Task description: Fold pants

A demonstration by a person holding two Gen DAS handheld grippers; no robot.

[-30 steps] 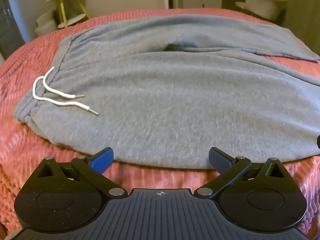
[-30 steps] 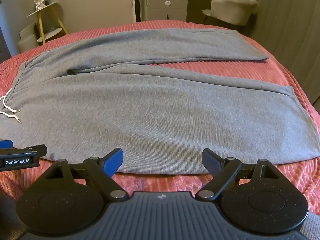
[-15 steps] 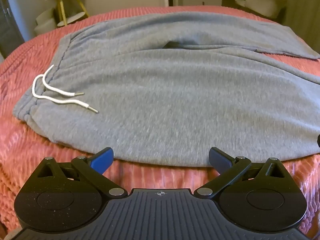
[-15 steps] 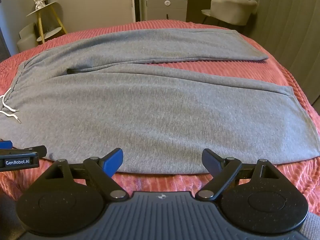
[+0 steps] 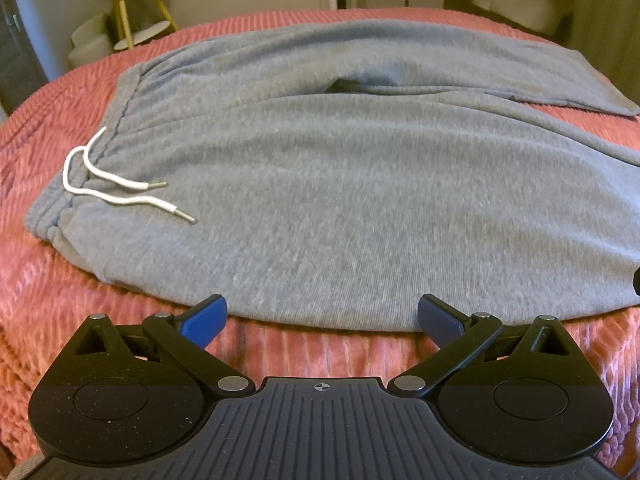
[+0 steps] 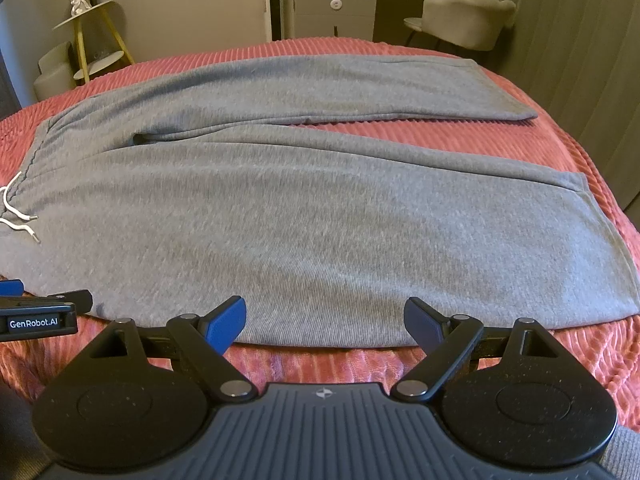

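Observation:
Grey sweatpants point(image 5: 340, 184) lie flat on a pink ribbed bedspread point(image 5: 48, 288), waistband to the left with a white drawstring point(image 5: 116, 192), both legs running right. In the right wrist view the pants point(image 6: 320, 220) show both legs spread apart, hems at the right. My left gripper point(image 5: 322, 314) is open and empty, its fingertips at the near hem edge of the upper leg. My right gripper point(image 6: 325, 320) is open and empty at the near edge of the same leg, further right. The left gripper also shows in the right wrist view point(image 6: 40, 308).
A gold-legged side table point(image 6: 92, 36) stands beyond the bed at the back left. A grey cabinet point(image 6: 336, 12) and a pale upholstered chair point(image 6: 464, 16) stand at the back. The bedspread point(image 6: 560, 152) drops away at the right edge.
Both grippers have crept slightly forward toward the near edge of the pants. The pants have not moved and both grippers stay open.

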